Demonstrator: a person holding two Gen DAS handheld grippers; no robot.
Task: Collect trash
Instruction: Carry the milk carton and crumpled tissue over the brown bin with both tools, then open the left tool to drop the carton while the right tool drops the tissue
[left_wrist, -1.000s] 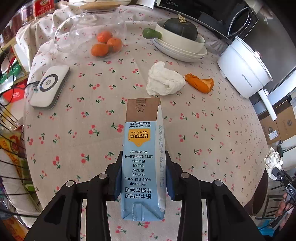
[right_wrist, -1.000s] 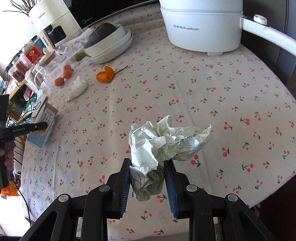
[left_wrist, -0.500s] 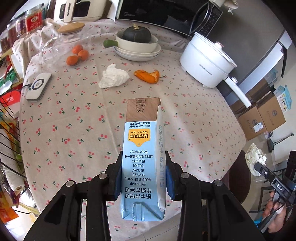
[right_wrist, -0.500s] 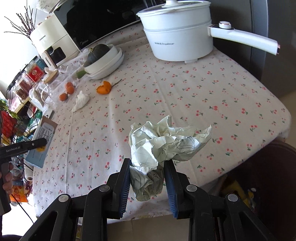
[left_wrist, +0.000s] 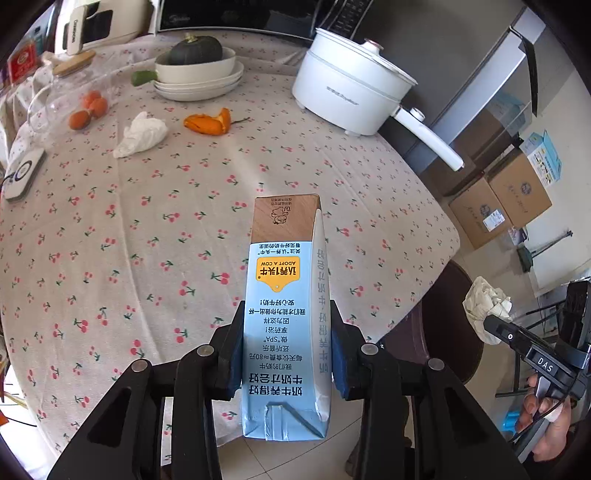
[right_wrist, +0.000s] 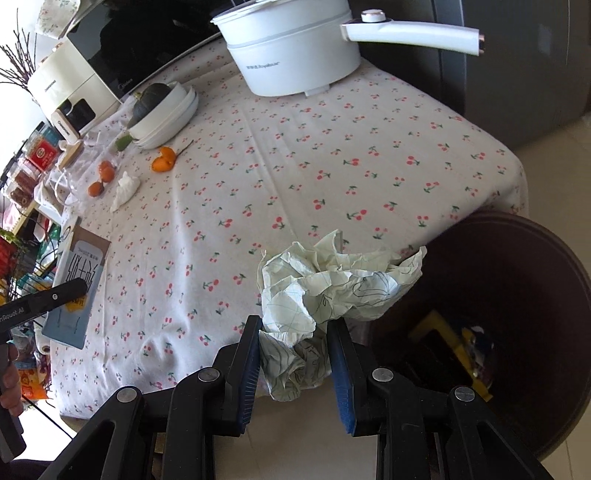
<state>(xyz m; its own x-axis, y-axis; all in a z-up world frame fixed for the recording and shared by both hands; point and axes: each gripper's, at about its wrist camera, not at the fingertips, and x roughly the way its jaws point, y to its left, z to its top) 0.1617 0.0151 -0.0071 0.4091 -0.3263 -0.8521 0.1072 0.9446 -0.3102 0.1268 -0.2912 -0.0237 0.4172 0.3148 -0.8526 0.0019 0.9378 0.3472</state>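
Left wrist view: left gripper (left_wrist: 284, 354) clamped on a blue milk carton (left_wrist: 286, 314), held above the near edge of the cherry-print table (left_wrist: 147, 221). Right gripper (right_wrist: 293, 354) pinches a crumpled paper ball (right_wrist: 332, 288) beside the dark bin (right_wrist: 517, 295), off the table edge. On the table: tissue (left_wrist: 142, 133), orange peel (left_wrist: 208, 122), white pot (left_wrist: 351, 90).

Dark trash bin (right_wrist: 517, 295), 4 o'clock in right view: rim cut by frame edge, contents dim, unidentifiable. Milk carton (left_wrist: 284, 325) lower sides hidden behind left gripper's pads (left_wrist: 233, 354). Crumpled paper (right_wrist: 325, 291) base buried between blue pads (right_wrist: 248, 354). Shelf jars (right_wrist: 33, 162), 9 o'clock, too small to read.
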